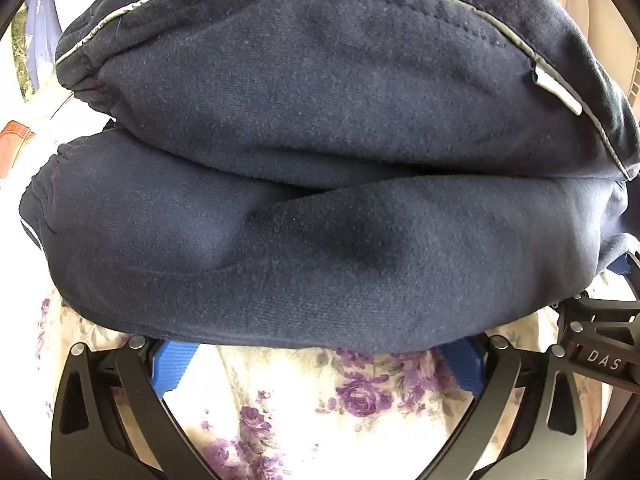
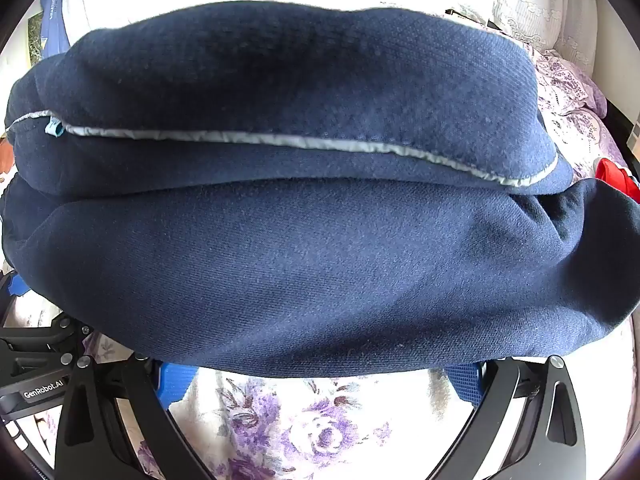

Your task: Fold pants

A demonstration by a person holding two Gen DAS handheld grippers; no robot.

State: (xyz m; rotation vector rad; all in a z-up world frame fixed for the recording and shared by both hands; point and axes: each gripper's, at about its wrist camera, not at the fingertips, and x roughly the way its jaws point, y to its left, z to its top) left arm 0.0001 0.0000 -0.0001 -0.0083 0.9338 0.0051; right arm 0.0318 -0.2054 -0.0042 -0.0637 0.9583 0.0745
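The navy pants (image 1: 320, 200) with grey piping lie folded into a thick bundle on the floral bedsheet (image 1: 304, 408). They fill most of the left wrist view and most of the right wrist view (image 2: 312, 256). My left gripper (image 1: 320, 360) is open, its blue-padded fingers (image 1: 174, 366) spread wide with their tips under the near edge of the bundle. My right gripper (image 2: 320, 376) is open too, its fingers (image 2: 466, 382) spread under the bundle's near edge. Each gripper's fingertips are hidden by cloth. The other gripper's body shows at the edge of each view.
White pillows (image 2: 532, 4) and a purple floral pillow (image 2: 568, 84) lie behind the bundle on the right. A red object (image 2: 616, 180) sits at the right edge. A blue item (image 1: 40, 36) and an orange patterned item (image 1: 16, 144) lie at the left.
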